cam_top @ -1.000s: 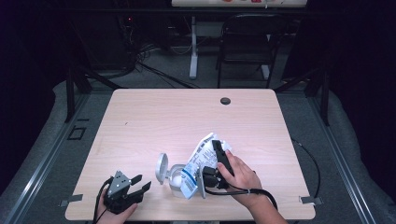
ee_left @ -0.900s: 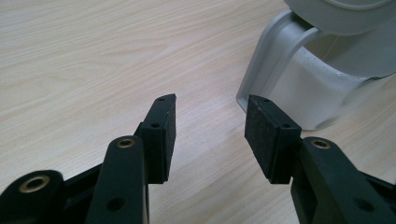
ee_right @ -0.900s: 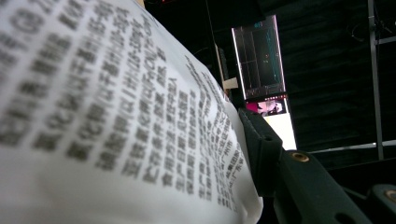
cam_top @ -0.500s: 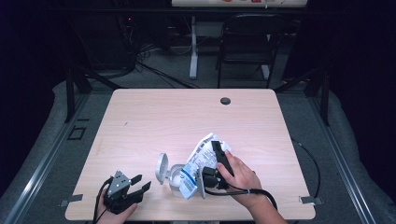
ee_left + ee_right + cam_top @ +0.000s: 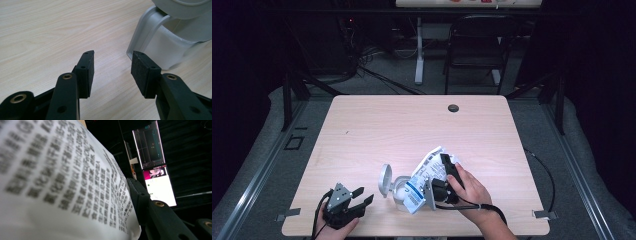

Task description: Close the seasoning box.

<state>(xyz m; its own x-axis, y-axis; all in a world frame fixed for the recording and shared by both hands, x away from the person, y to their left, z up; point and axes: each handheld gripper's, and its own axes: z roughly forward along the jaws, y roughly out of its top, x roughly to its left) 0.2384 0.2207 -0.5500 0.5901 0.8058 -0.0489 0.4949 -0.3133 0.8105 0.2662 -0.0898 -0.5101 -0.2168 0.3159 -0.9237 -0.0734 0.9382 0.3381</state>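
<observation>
Where the high view looks down on the wooden counter [image 5: 377, 125], the right claw [image 5: 446, 176] is clamped on a white printed pouch [image 5: 424, 175] near the counter's near edge, slightly right of centre. The right hand [image 5: 469, 192] grips the claw body from the right side. The pouch is lifted at a tilt, its upper end pointing far and right, its lower end down at the mouth of a white container [image 5: 398, 189]. In the right gripper view, the pouch [image 5: 62, 185] lies against the inner face of the one black jaw in sight, with rows of blurred print across its surface; the opposite jaw is hidden behind the pouch.

The container stands on the counter just left of the pouch, with its round hinged lid [image 5: 385, 179] flipped open and standing on the left side. In the left gripper view, the container [image 5: 165, 45] sits just beyond the right-hand jaw, apart from it.

The left claw [image 5: 361, 197] rests at the near left of the counter, held by the left hand [image 5: 334, 227]. Its jaws stand apart with nothing between them, pointing right toward the container. A dark round grommet [image 5: 453, 108] sits in the far part of the counter, well apart from both claws.
</observation>
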